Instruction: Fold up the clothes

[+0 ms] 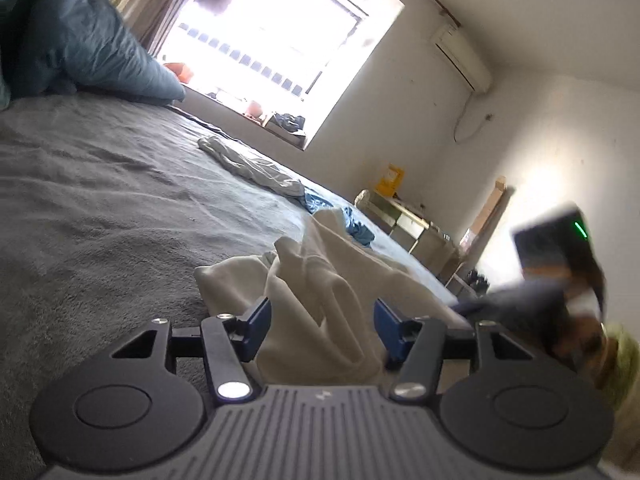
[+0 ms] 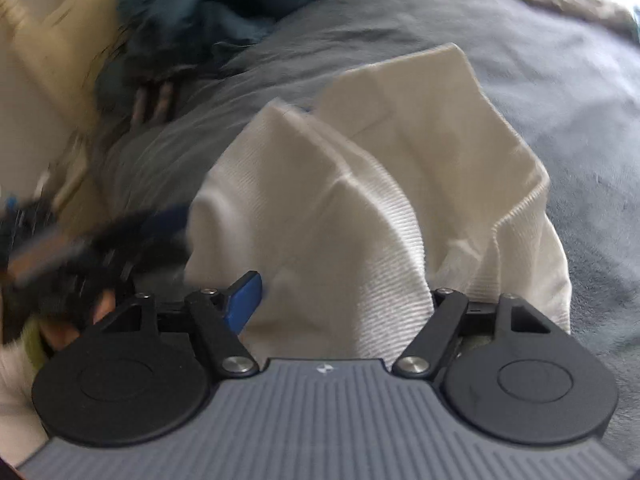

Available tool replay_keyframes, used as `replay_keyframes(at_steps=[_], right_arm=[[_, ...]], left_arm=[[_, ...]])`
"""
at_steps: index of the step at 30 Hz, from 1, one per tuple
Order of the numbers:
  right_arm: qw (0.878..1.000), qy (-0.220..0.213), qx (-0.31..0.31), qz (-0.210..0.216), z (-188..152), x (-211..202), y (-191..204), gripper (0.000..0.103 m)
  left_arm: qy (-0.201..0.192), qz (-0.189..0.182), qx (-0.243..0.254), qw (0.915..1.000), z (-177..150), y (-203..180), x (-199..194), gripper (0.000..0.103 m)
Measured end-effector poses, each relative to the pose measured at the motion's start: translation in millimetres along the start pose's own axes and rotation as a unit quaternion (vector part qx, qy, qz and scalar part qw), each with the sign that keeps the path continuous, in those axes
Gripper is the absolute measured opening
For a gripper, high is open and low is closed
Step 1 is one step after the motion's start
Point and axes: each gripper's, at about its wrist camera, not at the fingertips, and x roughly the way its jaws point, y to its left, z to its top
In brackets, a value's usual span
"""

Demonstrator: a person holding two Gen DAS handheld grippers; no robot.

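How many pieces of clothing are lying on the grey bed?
3, maybe more hidden: a cream ribbed knit garment nearest, a crumpled blue cloth behind it, and a twisted white garment farther off toward the window.

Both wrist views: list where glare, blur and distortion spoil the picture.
Left wrist view: the window is blown out white, the other gripper at the right edge is motion-smeared, and the walls bow with fisheye curve. Right wrist view: the left side is streaked with blur, while the white garment stays fairly sharp.
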Motion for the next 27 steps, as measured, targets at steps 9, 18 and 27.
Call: replay_keyframes(at_steps=[9,18,27], right_arm=[[0.976,-0.024,-0.210,-0.052,-80,-13,65,0.061],[0.929,-0.015,-0.359,-0.090,-135,-3,106,0.063],[0.948,-0.037,-0.313,-0.053,-140,-19,85,0.065]], left_arm=[[0.004,0.019,-0.071,0.9973,17,21,9,0.062],[0.099,0.044,-0.061,0.9923,5,18,54,0.067],[0.121,0.057,-0.076,0.9881,-12,26,55,0.068]])
